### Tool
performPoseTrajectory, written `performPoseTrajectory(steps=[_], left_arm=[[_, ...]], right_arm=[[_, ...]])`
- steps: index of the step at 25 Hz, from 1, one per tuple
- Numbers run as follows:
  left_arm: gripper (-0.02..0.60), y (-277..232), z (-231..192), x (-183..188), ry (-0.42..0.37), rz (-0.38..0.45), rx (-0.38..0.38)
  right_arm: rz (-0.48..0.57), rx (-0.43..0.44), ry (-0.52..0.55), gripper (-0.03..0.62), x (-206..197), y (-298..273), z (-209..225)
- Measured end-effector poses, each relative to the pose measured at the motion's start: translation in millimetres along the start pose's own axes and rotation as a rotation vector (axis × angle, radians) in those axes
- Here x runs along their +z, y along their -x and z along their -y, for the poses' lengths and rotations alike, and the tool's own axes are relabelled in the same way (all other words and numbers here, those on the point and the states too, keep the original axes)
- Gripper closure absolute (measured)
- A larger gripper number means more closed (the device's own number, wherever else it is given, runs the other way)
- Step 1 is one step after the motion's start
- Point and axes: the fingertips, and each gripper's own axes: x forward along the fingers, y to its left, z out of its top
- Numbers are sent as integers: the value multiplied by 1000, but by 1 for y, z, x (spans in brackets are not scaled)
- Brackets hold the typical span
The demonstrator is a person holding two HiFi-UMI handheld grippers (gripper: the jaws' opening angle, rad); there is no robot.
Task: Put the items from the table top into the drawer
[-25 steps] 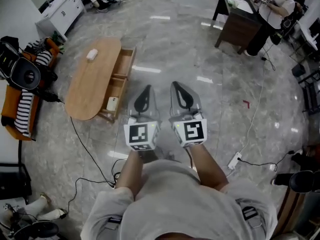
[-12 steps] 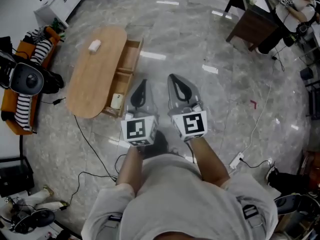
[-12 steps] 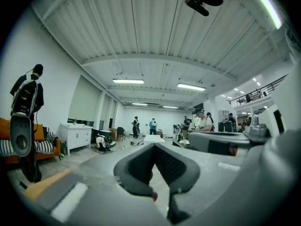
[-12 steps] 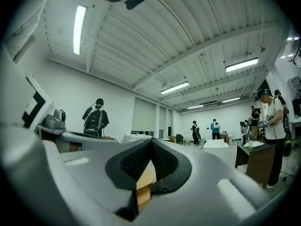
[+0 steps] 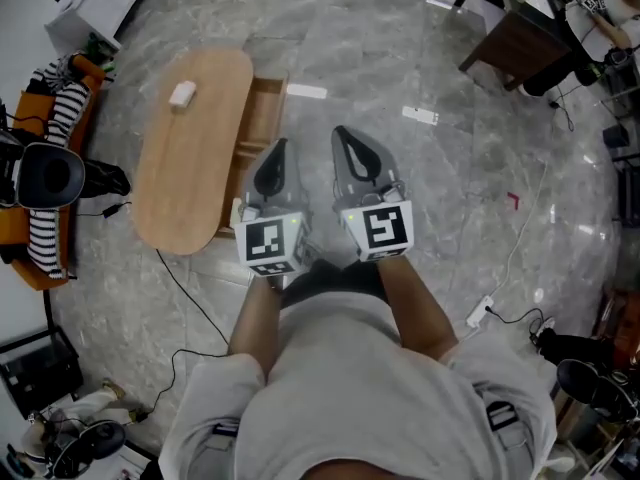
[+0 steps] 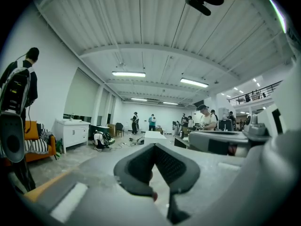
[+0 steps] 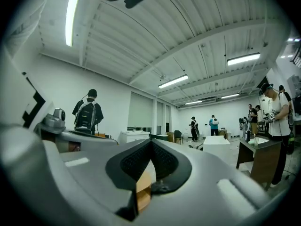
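Note:
The oval wooden table point(image 5: 185, 163) stands left of centre in the head view. A small white item point(image 5: 182, 94) lies on its far end. The open wooden drawer point(image 5: 262, 118) sticks out of the table's right side, and its near part is hidden behind my left gripper. My left gripper point(image 5: 280, 144) is held level over the drawer's near end, shut and empty. Just to its right, over the floor, my right gripper point(image 5: 338, 130) is also shut and empty. In the left gripper view the left gripper point(image 6: 153, 145) has its jaws together; likewise the right gripper point(image 7: 150, 141) in its own view.
An orange sofa point(image 5: 35, 218) with striped cloth and a black round device point(image 5: 48, 175) stand left of the table. A white cabinet point(image 5: 95, 3) is at the far left, a dark desk point(image 5: 520, 43) at the far right. Cables and a power strip point(image 5: 481, 311) lie on the marble floor.
The person has walked toward the table. Both grippers, still shut and side by side, have come up to the open drawer. The white object in the drawer's near end is now covered by the left gripper.

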Motion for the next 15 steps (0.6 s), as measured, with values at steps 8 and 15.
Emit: performPoseTrajectory(steps=[8,15], left_arm=[[561,-64,-28,-2,28,-22,29],[561,-133,-83,3,27,-23,176]], right_arm=[[-28,61,-9,588,-7,-69,17],[-36,237,-1,588,-20,-167,31]])
